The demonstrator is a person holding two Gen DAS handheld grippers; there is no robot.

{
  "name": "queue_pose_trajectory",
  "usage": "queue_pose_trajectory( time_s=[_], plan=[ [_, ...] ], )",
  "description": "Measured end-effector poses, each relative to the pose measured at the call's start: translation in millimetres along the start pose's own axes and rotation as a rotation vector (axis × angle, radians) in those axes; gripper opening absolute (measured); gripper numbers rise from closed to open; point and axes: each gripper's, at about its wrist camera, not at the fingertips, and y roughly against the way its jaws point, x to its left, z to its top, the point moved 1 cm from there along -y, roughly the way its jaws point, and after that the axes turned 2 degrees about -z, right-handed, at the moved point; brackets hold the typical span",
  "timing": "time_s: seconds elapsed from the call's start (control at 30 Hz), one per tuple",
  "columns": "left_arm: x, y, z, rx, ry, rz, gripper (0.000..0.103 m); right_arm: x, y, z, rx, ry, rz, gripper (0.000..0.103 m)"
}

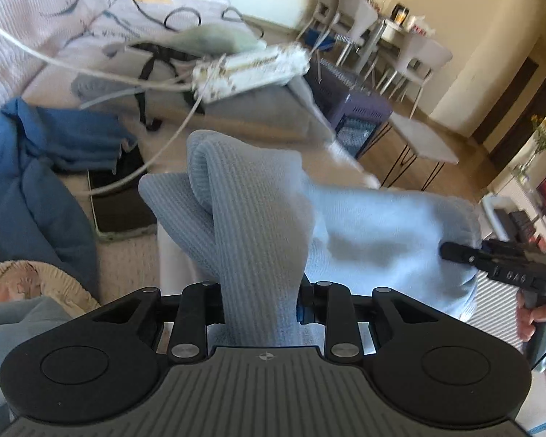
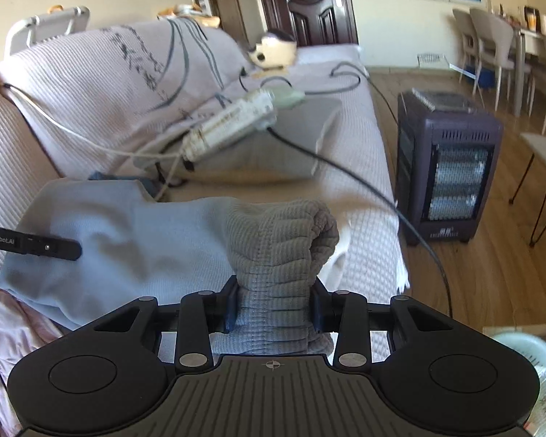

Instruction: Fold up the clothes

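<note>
The left gripper [image 1: 260,302] clamps one end of the pale blue knit garment [image 1: 364,225], the right gripper [image 2: 273,307] pinches its bunched ribbed end; the cloth spans between them above the sofa [image 2: 364,196] front edge

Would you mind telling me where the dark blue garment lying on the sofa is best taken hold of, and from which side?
A judgement: grip the dark blue garment at its raised top edge, near the corner that stands up off the sofa, coming down from above. That edge is bunched and lifted, so fingers can close round it; the rest lies in flat, slack folds.
</note>
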Motion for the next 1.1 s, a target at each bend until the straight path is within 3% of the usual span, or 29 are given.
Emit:
queue_pose_trajectory(
  time_s=[0.13,0.27,0.47,0.53,0.67,0.77,0.83,0.93,0.97,1.03,1.1],
  plan=[
    [17.6,-18.1,-3.0,0.034,0.055,0.001,0.029,-11.3,-18.3,-5.3,0.033,-0.035,-0.005,0.038],
    [22.1,-30.9,-8.0,0.049,0.042,0.024,0.033,-19.4,-28.7,-6.9,0.054,-0.06,0.002,0.042],
    [21.3,-35.7,-7.7,0.057,0.052,0.052,0.038,-28.2,-45.4,-10.3,0.088,-0.112,-0.018,0.055],
    [18.4,-25.1,-8.9,0.051,0.049,0.066,0.045,-28.1,-39.9,-10.2,0.076,-0.121,-0.052,0.075],
    [18.1,22.5,-17.0,-0.032,0.057,0.111,0.046,-20.1,-7.8,-5.8,-0.003,-0.042,-0.128,0.081],
    [17.5,66.1,-20.5,-0.142,0.069,0.142,0.044,-12.0,23.1,-4.3,-0.081,0.036,-0.158,0.082],
    [6.8,83.1,-20.4,-0.184,0.045,0.131,0.038,-6.3,37.8,-2.7,-0.107,0.04,-0.134,0.082],
    [-17.3,83.9,-21.1,-0.185,-0.01,0.101,0.029,11.5,45.3,1.6,-0.105,0.047,-0.141,0.078],
    [-26.0,81.4,-21.8,-0.181,-0.03,0.094,0.028,18.1,45.2,2.3,-0.115,0.053,-0.124,0.073],
    [-38.1,68.2,-24.8,-0.16,-0.076,0.084,0.026,30.0,41.1,1.9,-0.119,0.064,-0.09,0.042],
    [-40.0,54.8,-29.8,-0.138,-0.089,0.096,0.024,38.1,32.5,-0.8,-0.109,0.074,-0.098,0.037]
  ],
)
